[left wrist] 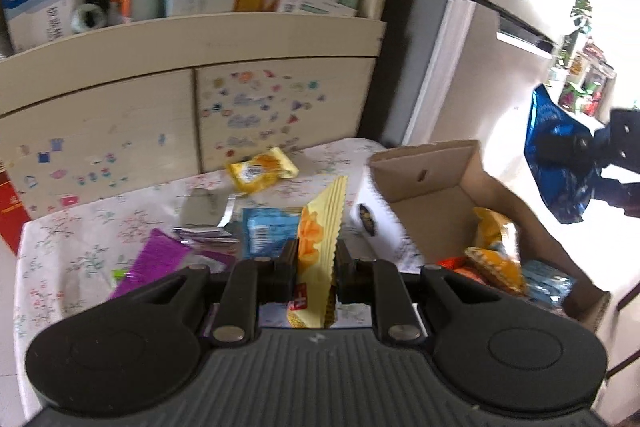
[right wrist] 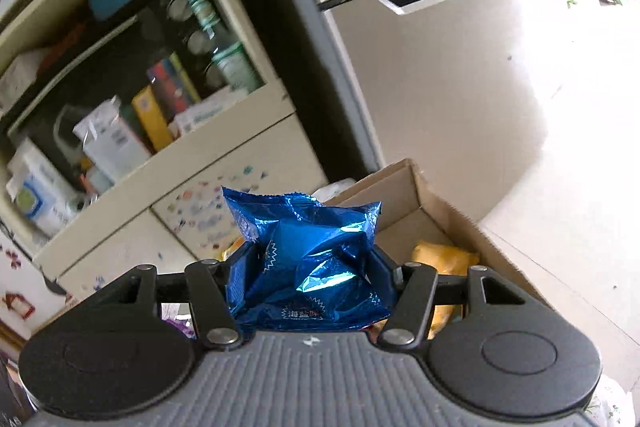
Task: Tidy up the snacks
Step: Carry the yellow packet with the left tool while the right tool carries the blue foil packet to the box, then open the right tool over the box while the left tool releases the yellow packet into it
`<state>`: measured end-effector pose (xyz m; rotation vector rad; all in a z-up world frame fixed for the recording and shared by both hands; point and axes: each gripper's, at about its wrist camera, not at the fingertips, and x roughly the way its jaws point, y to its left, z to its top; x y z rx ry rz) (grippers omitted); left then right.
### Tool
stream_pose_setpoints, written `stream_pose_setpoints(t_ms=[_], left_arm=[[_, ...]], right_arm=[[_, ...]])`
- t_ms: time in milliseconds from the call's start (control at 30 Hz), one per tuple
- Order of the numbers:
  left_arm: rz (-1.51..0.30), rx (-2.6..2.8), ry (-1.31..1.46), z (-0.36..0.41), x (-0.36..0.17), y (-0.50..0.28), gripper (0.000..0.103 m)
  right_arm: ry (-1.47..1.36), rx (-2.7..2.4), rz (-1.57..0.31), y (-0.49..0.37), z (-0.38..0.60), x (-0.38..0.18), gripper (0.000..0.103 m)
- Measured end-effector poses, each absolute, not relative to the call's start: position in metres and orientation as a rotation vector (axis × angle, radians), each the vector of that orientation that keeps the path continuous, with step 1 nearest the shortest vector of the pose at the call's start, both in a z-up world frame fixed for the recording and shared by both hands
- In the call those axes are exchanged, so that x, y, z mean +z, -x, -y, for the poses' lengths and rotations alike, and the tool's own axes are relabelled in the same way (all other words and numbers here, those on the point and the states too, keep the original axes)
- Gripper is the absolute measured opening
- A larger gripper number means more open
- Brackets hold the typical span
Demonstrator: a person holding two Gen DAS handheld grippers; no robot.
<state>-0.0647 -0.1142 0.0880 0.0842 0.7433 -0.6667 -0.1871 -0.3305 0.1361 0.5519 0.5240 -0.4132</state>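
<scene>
My left gripper (left wrist: 316,259) is shut on a thin yellow snack packet (left wrist: 322,227), held upright above the flowered table (left wrist: 80,247). To its right stands an open cardboard box (left wrist: 432,167) with orange and blue snacks (left wrist: 494,255) inside. In the left wrist view my right gripper (left wrist: 576,155) hangs over the box's far right side with a blue foil bag (left wrist: 552,131). In the right wrist view my right gripper (right wrist: 308,267) is shut on that crumpled blue foil bag (right wrist: 312,255), above the cardboard box (right wrist: 440,203) that holds a yellow packet (right wrist: 444,257).
Loose on the table lie a yellow packet (left wrist: 262,169), a light blue packet (left wrist: 266,233), a silver wrapper (left wrist: 204,213) and a purple bag (left wrist: 160,259). A cream cabinet (left wrist: 192,67) with crowded shelves stands behind. A fridge (right wrist: 440,67) is to the right.
</scene>
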Motion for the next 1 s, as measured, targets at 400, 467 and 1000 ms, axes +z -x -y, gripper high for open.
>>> stream_pose_setpoints(t_ms=[400, 467, 1000], left_arm=[[-0.737, -0.901, -0.056, 0.168, 0.094, 0.101, 0.016], [-0.745, -0.939, -0.051, 0.177, 0.092, 0.106, 0.016], [-0.799, -1.067, -0.042, 0.212, 0.07, 0.137, 0.06]], right_arm=[[-0.598, -0.505, -0.505, 0.206, 0.354, 0.134, 0.066], [-0.61, -0.512, -0.502, 0.208, 0.358, 0.133, 0.066], [-0.621, -0.541, -0.524, 0.208, 0.364, 0.127, 0.074]])
